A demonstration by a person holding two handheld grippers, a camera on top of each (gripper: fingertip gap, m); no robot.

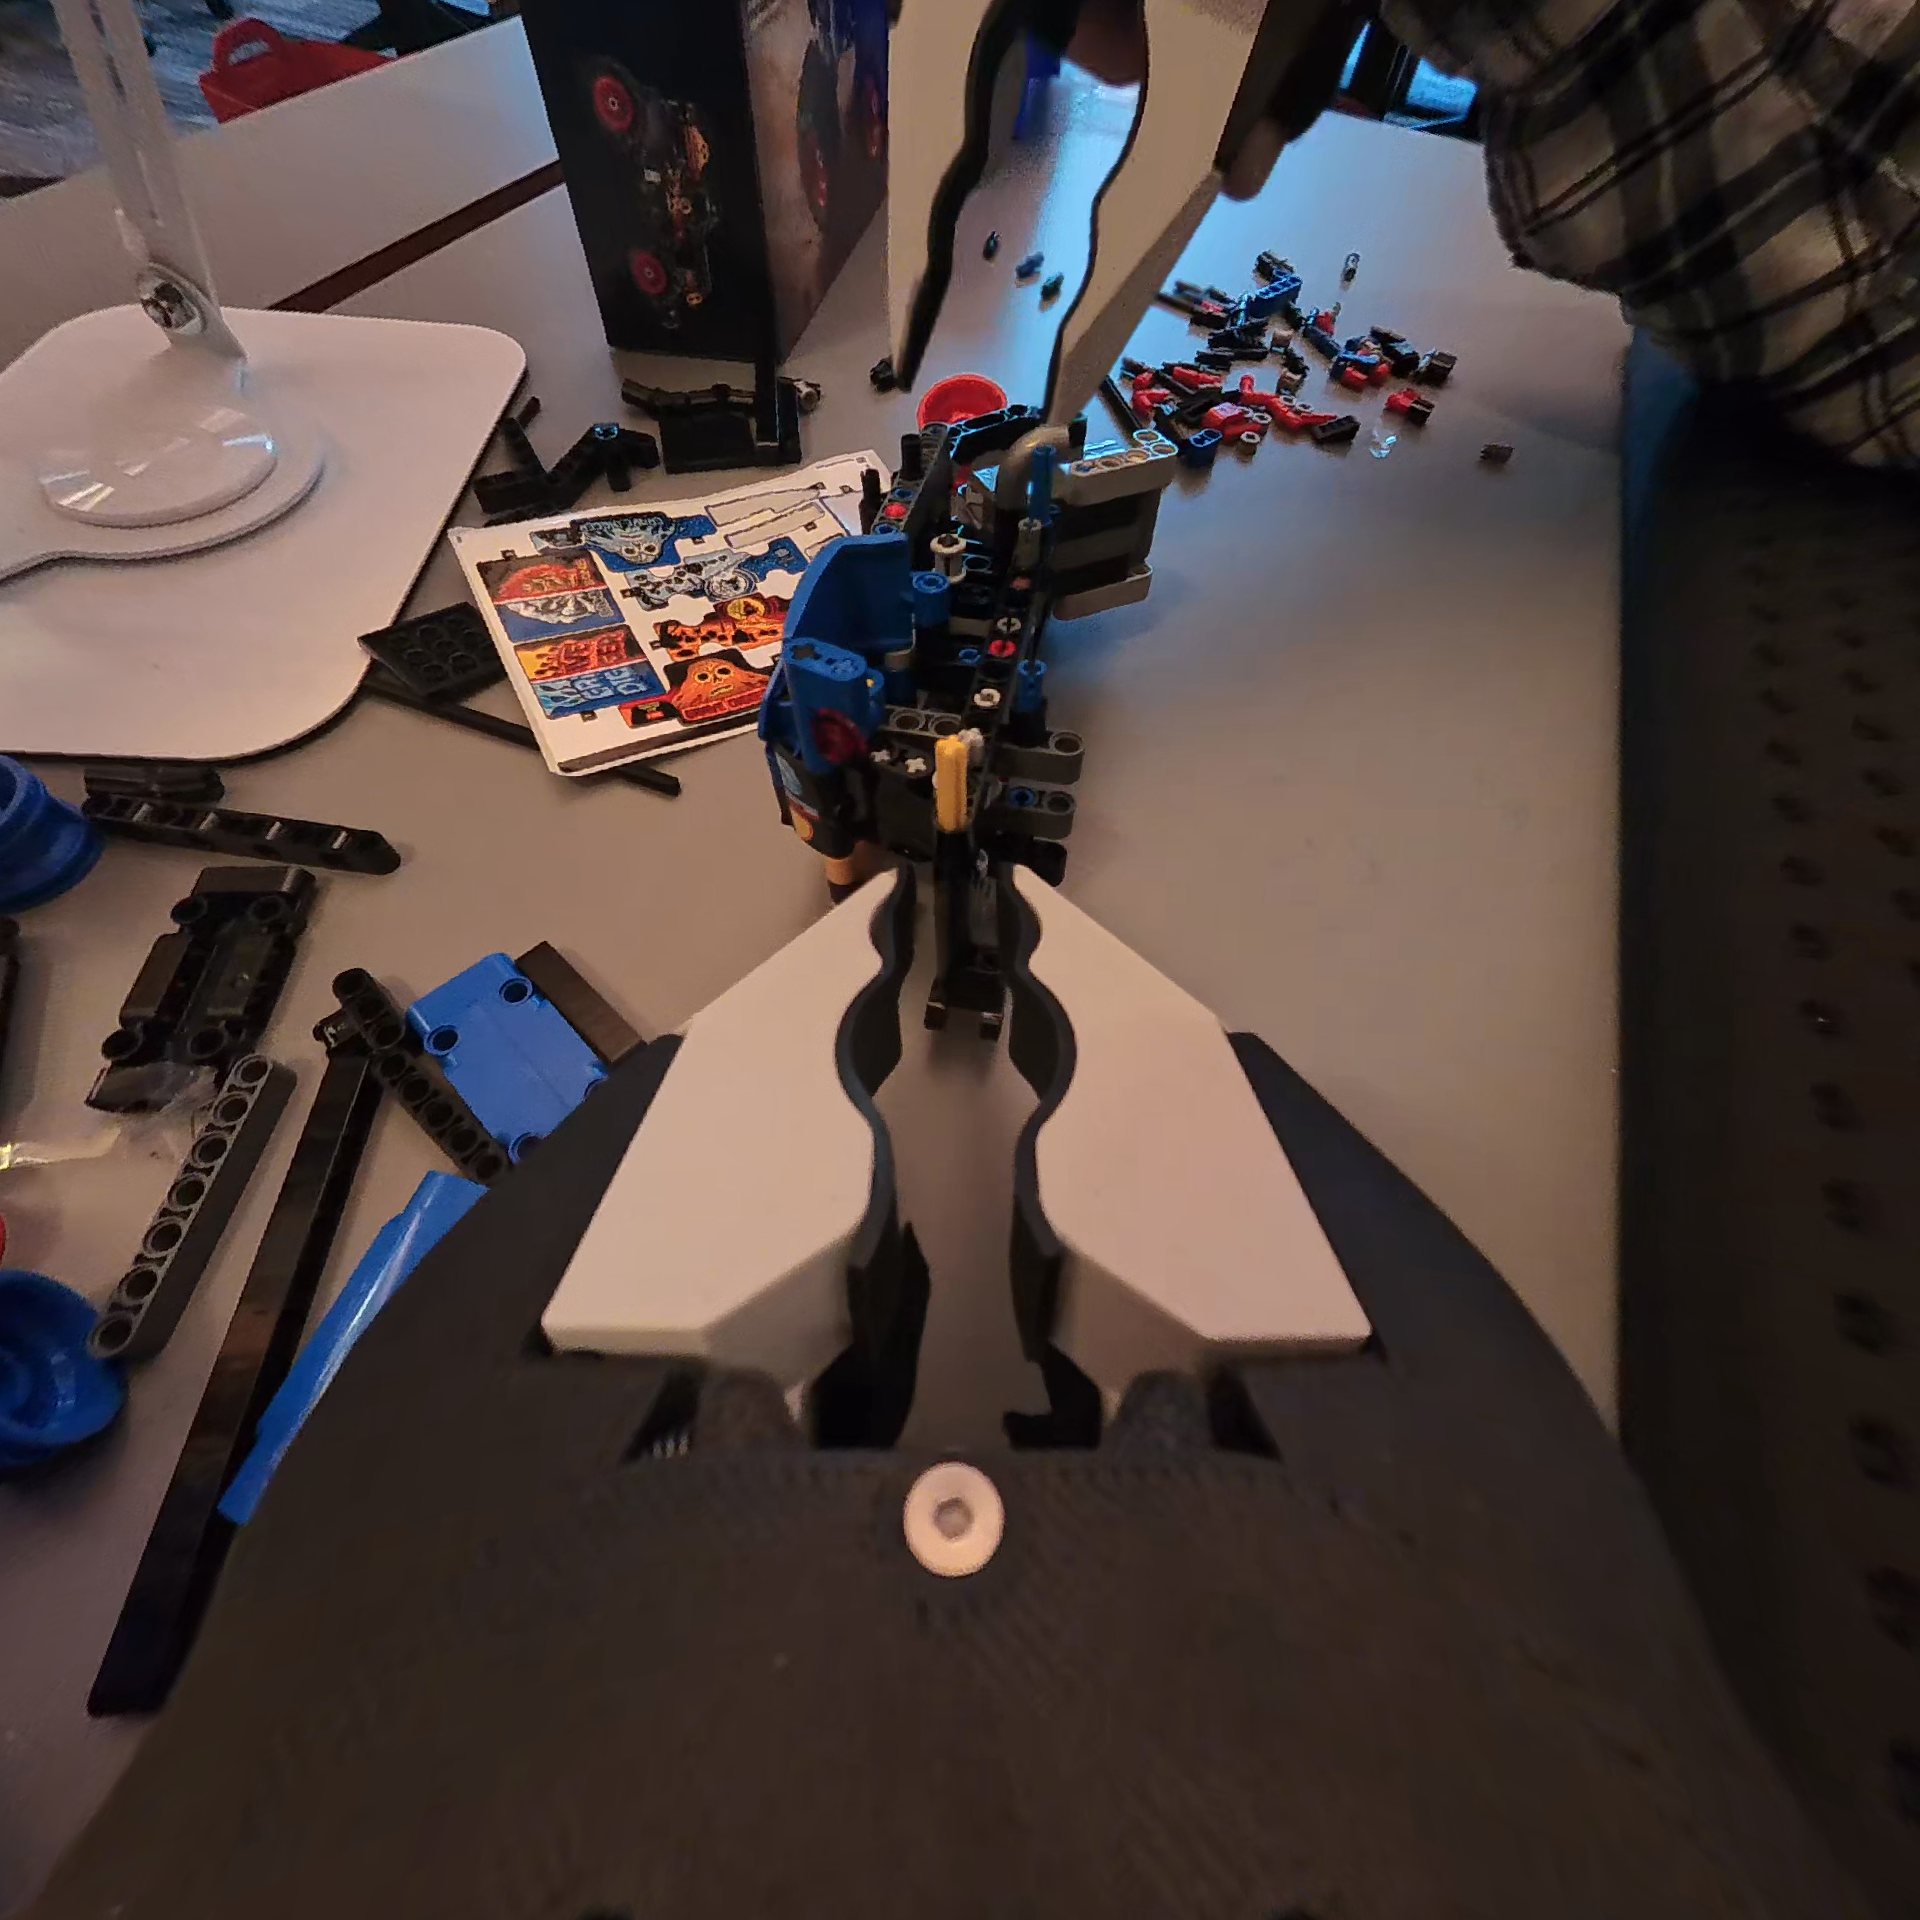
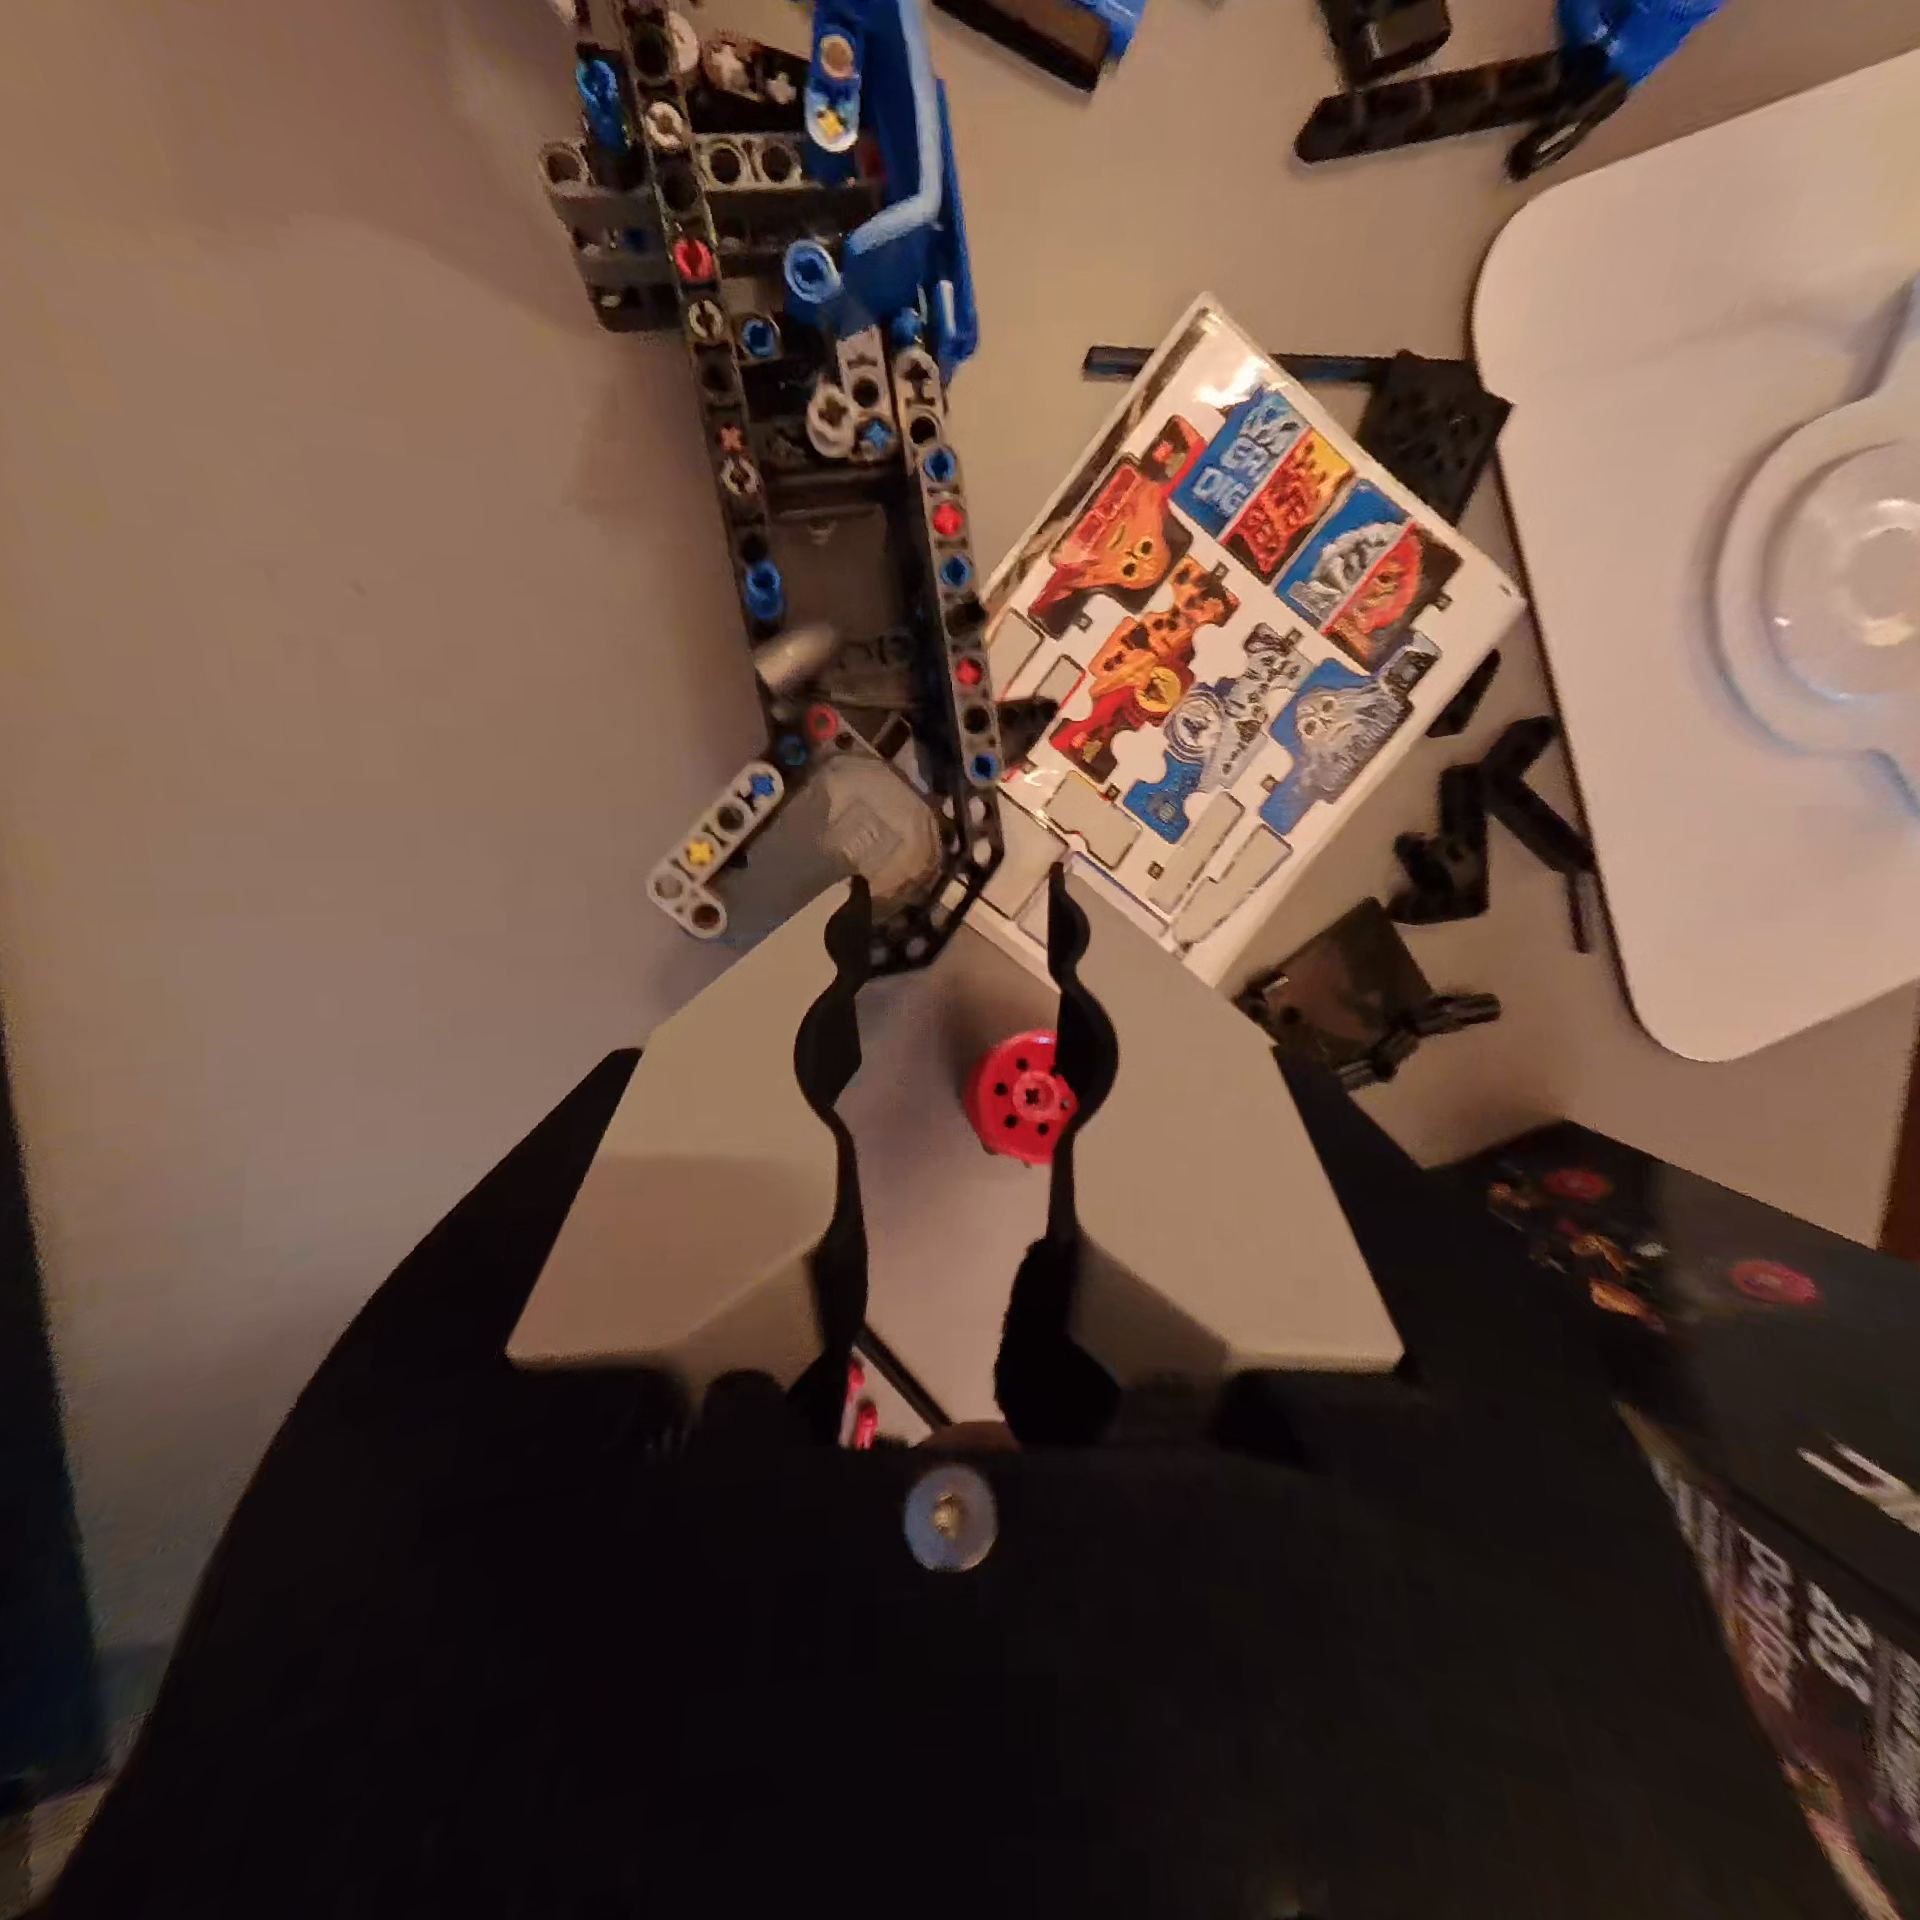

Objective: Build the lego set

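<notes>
The partly built lego model (image 1: pixel 966 665), a long black frame with a blue panel and a grey block, stands on the grey table. My left gripper (image 1: pixel 961 883) is shut on the model's black near end. My right gripper (image 1: pixel 982 400) comes down from above at the model's far end, open and empty, one fingertip (image 1: pixel 1060 410) at the grey curved piece. In the right wrist view the right gripper (image 2: pixel 956 883) hovers open over the frame's end (image 2: pixel 925 914). A red wheel hub (image 2: pixel 1023 1096) lies on the table below its fingers.
A sticker sheet (image 1: pixel 644 613) lies left of the model, the black set box (image 1: pixel 707 166) behind it. A white stand base (image 1: pixel 208 499) is at far left. Small red, blue and black parts (image 1: pixel 1288 353) are piled at back right. Black beams (image 1: pixel 239 831) and blue panels (image 1: pixel 499 1049) lie near left. A plaid sleeve (image 1: pixel 1704 177) is at top right. Tip to tip, the grippers are about 15 cm apart. About 6 cm separates my right fingertips from the red wheel hub (image 2: pixel 1023 1096).
</notes>
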